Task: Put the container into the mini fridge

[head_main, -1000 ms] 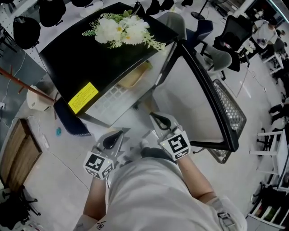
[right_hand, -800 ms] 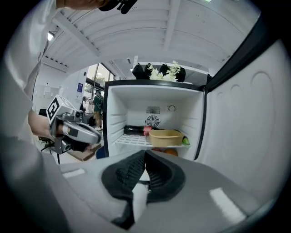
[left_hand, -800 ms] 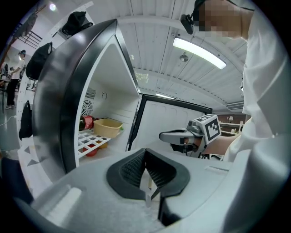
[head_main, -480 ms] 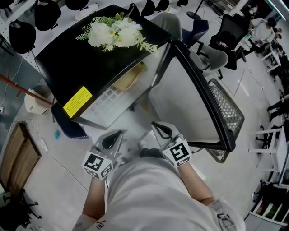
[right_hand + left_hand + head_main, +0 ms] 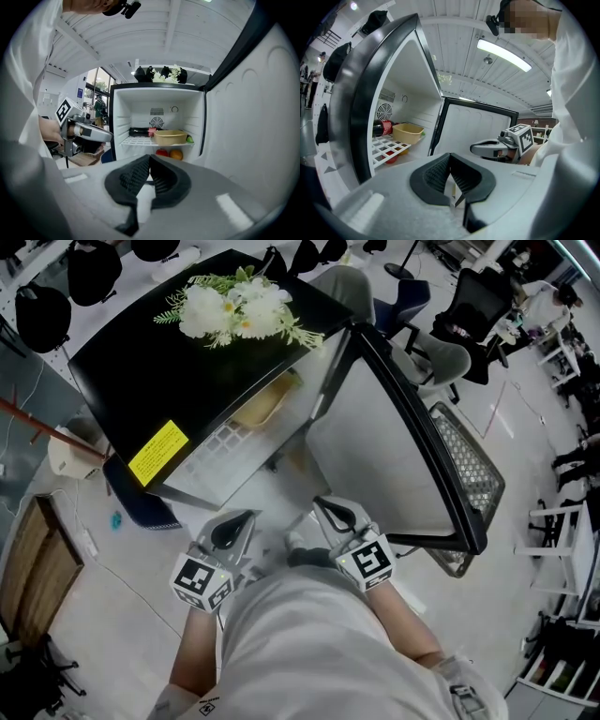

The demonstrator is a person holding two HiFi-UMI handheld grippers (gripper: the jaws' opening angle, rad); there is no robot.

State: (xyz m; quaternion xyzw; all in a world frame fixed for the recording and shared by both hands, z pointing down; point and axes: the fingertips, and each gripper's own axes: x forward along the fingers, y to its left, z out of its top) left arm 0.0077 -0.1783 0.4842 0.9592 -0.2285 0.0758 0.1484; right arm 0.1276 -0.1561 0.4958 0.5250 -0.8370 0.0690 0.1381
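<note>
Left hand-held gripper [image 5: 232, 529]: jaws together, nothing between them, at 7 o'clock in the head view. Over the last second it has hardly moved.

Container [image 5: 170, 137]: already on the upper shelf of the mini fridge [image 5: 187, 371], just beside a bottle [image 5: 138, 131], at 12 o'clock from both grippers.

Right hand-held gripper [image 5: 339, 514]: jaws together, empty, likewise hardly moved.

Door [image 5: 394, 456]: open, at 2 o'clock.

Judgement: placement looks done; only closing the door is left.

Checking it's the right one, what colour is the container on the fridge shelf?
The container is a pale yellowish tan, clearest in the right gripper view.
</note>
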